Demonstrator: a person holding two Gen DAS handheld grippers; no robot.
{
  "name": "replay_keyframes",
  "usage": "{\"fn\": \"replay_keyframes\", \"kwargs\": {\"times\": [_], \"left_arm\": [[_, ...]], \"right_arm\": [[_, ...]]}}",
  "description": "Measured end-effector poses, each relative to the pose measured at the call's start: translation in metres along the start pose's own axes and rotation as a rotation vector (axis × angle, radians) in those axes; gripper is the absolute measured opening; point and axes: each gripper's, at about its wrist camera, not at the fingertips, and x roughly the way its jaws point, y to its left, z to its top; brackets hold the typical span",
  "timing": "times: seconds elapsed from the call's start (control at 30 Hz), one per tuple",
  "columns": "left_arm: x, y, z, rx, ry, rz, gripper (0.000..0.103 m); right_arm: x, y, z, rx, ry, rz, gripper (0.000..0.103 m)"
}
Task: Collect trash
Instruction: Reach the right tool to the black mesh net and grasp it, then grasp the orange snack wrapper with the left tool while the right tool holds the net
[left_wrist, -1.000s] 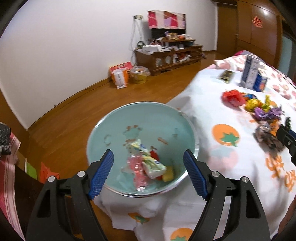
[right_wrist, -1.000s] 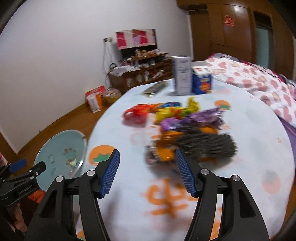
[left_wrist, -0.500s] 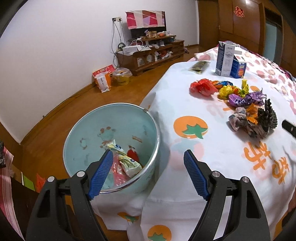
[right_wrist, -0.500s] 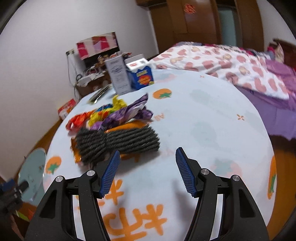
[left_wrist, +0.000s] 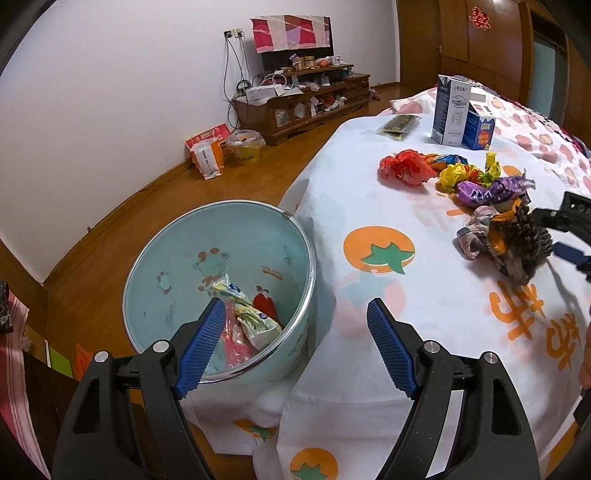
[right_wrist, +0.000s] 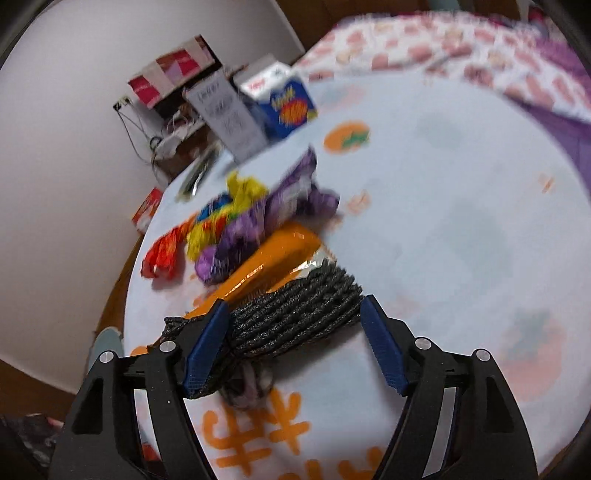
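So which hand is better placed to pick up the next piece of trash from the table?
Right. The right tongs already straddle the dark grey ribbed wrapper at the near end of the pile, jaws opening. The left tongs hang empty, open over the pale blue round bin, away from the pile.

Two cartons (left_wrist: 451, 110), one bin (left_wrist: 177, 266), two claws (left_wrist: 295, 343).

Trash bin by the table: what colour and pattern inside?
The bin is pale teal with small cartoon prints and a silver rim; left wrist view shows it best.
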Motion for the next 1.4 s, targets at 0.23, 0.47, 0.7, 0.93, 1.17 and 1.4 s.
{"fn": "replay_keyframes", "kwargs": {"times": [0.23, 0.47, 0.7, 0.93, 1.17, 1.4], "left_arm": [[0.001, -0.004, -0.001, 0.005, -0.001, -0.010, 0.078], [-0.003, -0.018, 0.004, 0.046, -0.026, -0.057, 0.078], [-0.004, -0.049, 0.027, 0.071, -0.069, -0.195, 0.078], [0.013, -0.104, 0.063, 0.121, -0.115, -0.304, 0.077], [0.039, -0.145, 0.072, 0.169, -0.074, -0.356, 0.071], [0.045, -0.159, 0.064, 0.203, -0.046, -0.375, 0.030]], "right_arm": [[-0.014, -0.007, -0.003, -0.036, -0.038, 0.054, 0.006], [-0.046, -0.036, 0.005, -0.104, -0.146, -0.034, 0.004], [-0.055, -0.056, 0.025, -0.278, -0.215, -0.212, 0.004], [-0.031, -0.061, 0.017, -0.400, -0.186, -0.297, 0.004], [-0.027, -0.073, 0.019, -0.344, -0.181, -0.242, 0.010], [-0.050, -0.086, 0.019, -0.200, -0.210, -0.169, 0.054]]}}
